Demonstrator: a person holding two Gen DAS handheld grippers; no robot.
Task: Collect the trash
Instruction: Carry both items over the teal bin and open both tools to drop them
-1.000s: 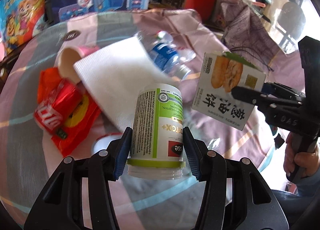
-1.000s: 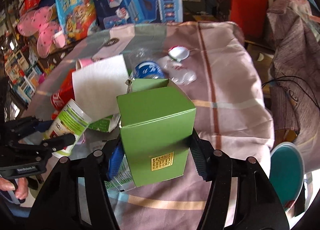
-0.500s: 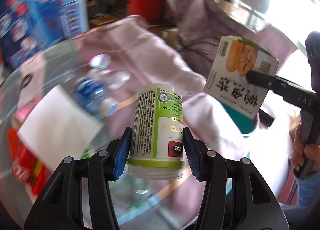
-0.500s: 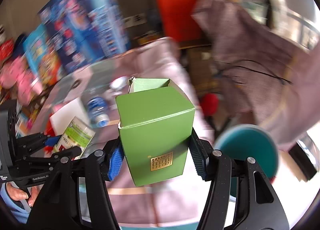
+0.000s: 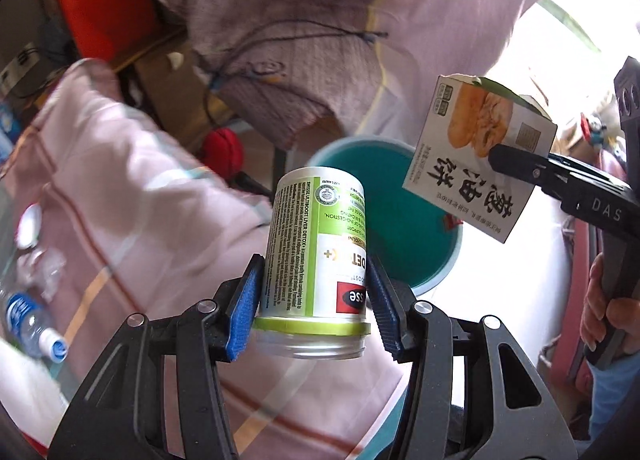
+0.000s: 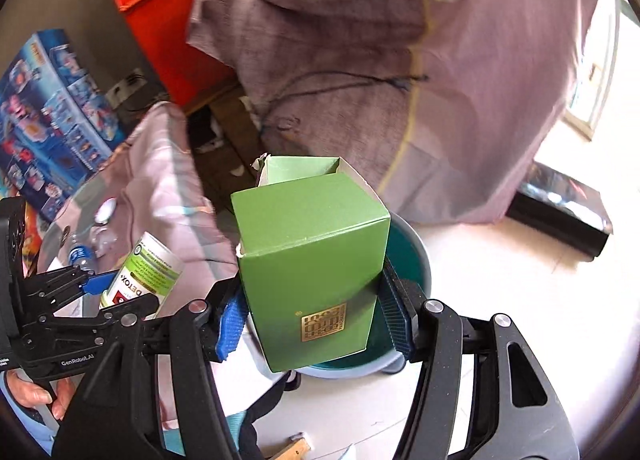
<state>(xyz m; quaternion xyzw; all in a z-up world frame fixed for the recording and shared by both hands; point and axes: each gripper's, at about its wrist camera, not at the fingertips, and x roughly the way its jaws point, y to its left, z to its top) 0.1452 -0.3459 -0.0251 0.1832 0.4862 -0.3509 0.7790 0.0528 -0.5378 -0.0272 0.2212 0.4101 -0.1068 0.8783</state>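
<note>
I saw a counter (image 5: pixel 132 195) draped in a pink striped cloth filling the left of the left wrist view, with a greyish-purple cloth (image 6: pixel 360 71) hanging over furniture behind it. On the pale floor beside the counter stood a round teal bin (image 5: pixel 400 219), open at the top.

In my right hand, the right gripper (image 6: pixel 312 324) had its fingers clamped on the lower sides of a green cardboard box (image 6: pixel 312 260). The box's torn top flaps stood open, and a small gold label showed on its near face. From that camera the box sat directly in front of the bin, hiding most of it. From the left wrist view its other face showed, printed with a picture of flat bread and large black characters, hanging above the right rim of the bin.

In my left hand, the left gripper (image 5: pixel 316 300) had its blue-padded fingers (image 5: pixel 244 308) closed on a green and white supplement bottle (image 5: pixel 320 252). The bottle was held with its open, capless mouth toward the camera and its base pointing away. It lay in front of the bin's left edge, close to the counter's edge.

Left on the counter were a clear water bottle (image 5: pixel 28 320) with a blue label, lying on its side, and a small white cap (image 5: pixel 28 223) farther along.
</note>
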